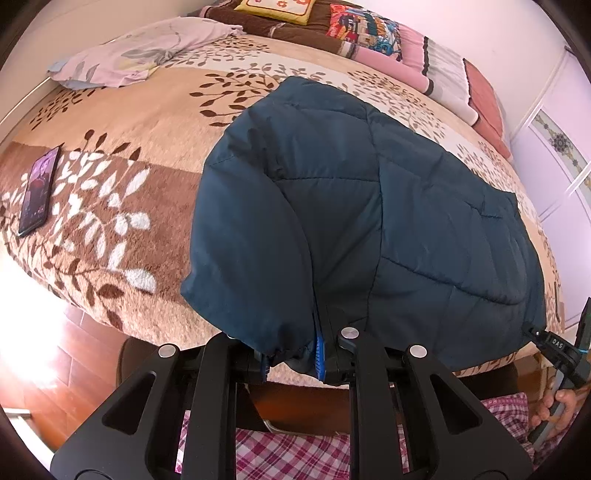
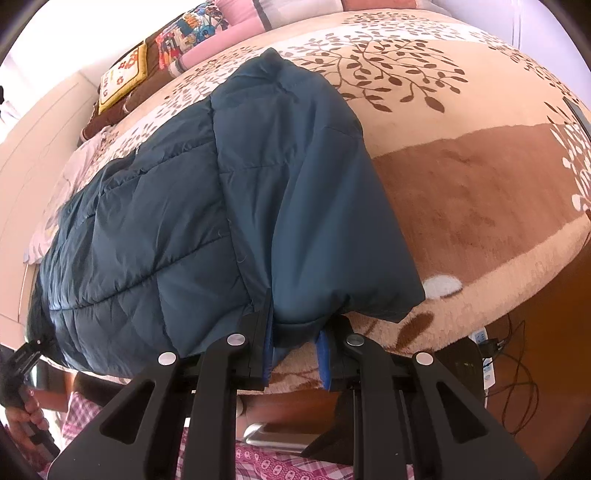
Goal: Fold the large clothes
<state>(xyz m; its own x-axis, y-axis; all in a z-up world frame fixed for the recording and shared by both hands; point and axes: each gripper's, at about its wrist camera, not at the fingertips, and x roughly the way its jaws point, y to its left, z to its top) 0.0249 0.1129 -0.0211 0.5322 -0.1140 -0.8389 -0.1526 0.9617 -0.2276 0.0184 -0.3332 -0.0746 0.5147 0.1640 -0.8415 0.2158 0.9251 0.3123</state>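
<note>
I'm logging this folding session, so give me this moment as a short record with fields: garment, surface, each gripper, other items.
garment: dark teal quilted jacket, lying flat, hem at near bed edge
surface: leaf-patterned beige and brown blanket on a bed
left gripper: fingers around the left sleeve cuff
right gripper: fingers around the right sleeve cuff
other items: phone left of jacket; pillows at far end
</note>
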